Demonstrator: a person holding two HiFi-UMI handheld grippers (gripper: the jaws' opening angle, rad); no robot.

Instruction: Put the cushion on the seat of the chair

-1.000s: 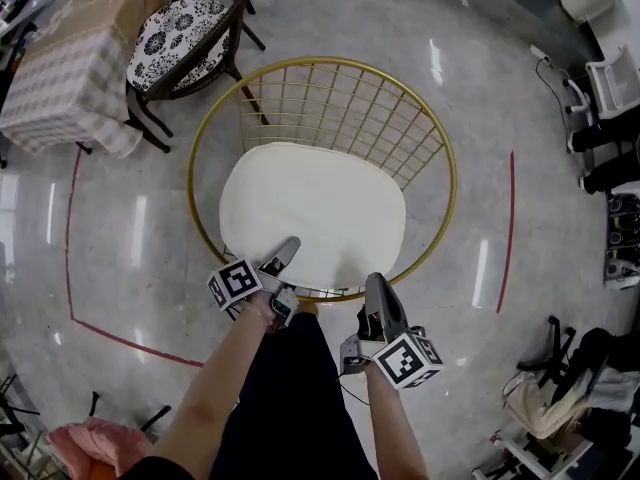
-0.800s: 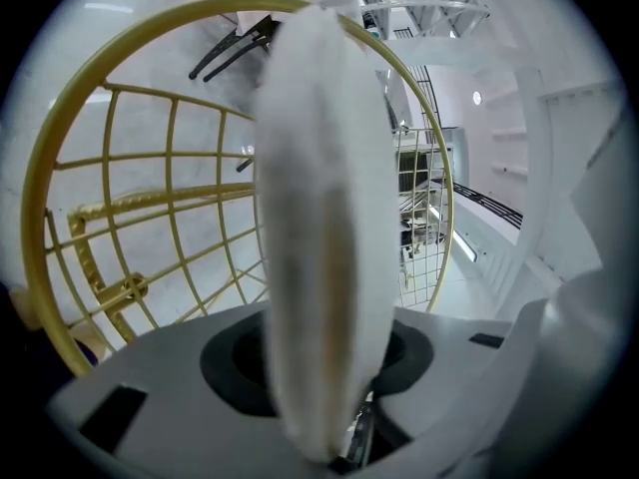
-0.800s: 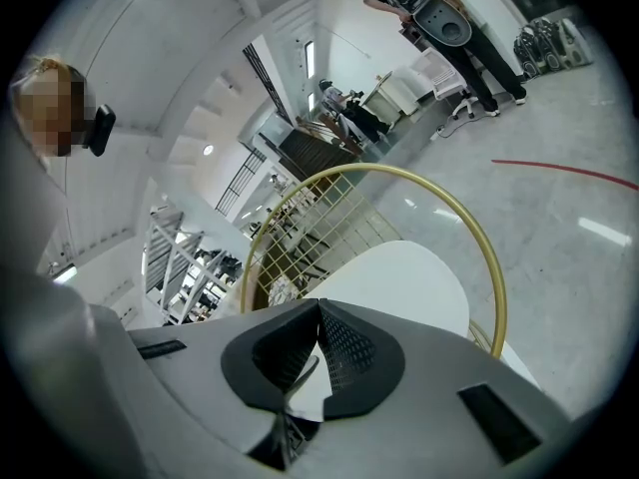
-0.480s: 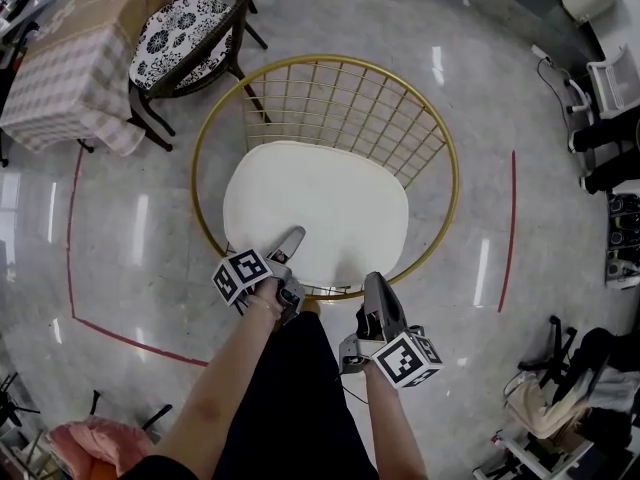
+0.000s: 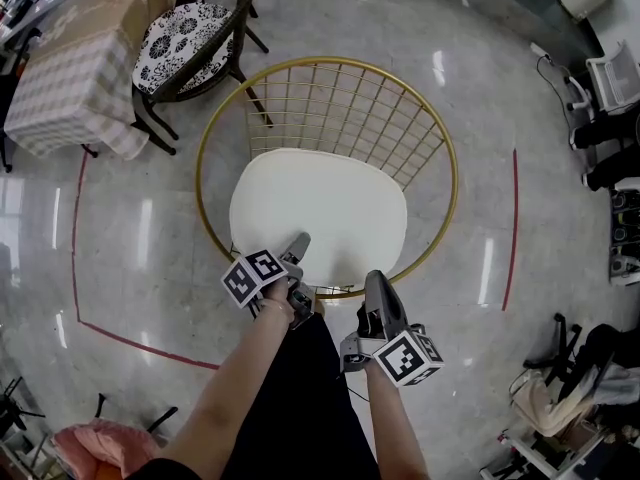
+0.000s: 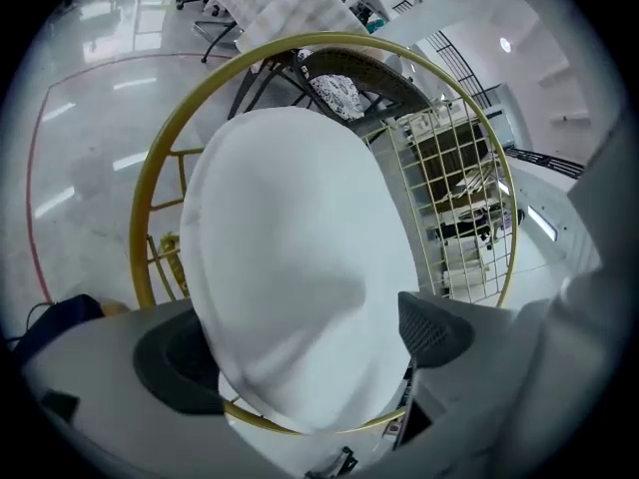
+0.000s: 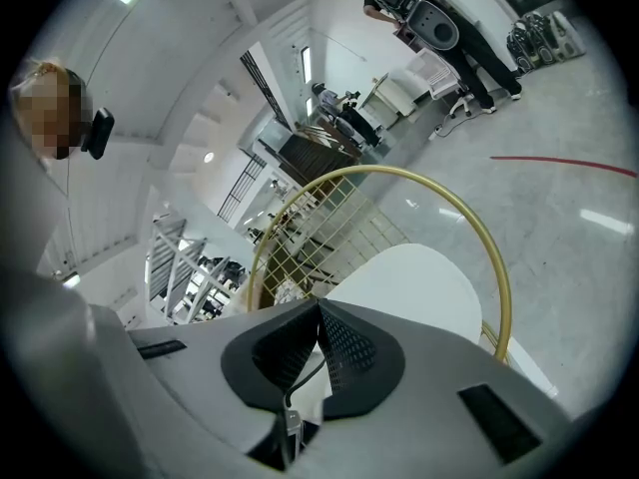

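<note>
A white cushion (image 5: 318,213) lies on the seat of the round gold wire chair (image 5: 440,148). My left gripper (image 5: 293,251) points down at the cushion's near edge. In the left gripper view the cushion (image 6: 290,247) runs between the two pads, above the gold rim (image 6: 150,198). Its jaws have just been opening and now stand wide, with no pinch on the cushion. My right gripper (image 5: 378,290) hovers just outside the chair's front rim, shut and empty. The right gripper view looks past its closed jaws (image 7: 319,342) to the cushion (image 7: 409,277) and the rim (image 7: 491,247).
A dark chair with a black-and-white patterned pad (image 5: 185,30) stands at the back left beside a table under a checked cloth (image 5: 75,78). Red tape lines (image 5: 510,228) mark the floor around the chair. Office chairs and gear (image 5: 610,78) crowd the right side.
The left gripper has shifted a little forward and tipped downward over the cushion's near edge. The cushion stays flat on the seat. The right gripper has kept still.
</note>
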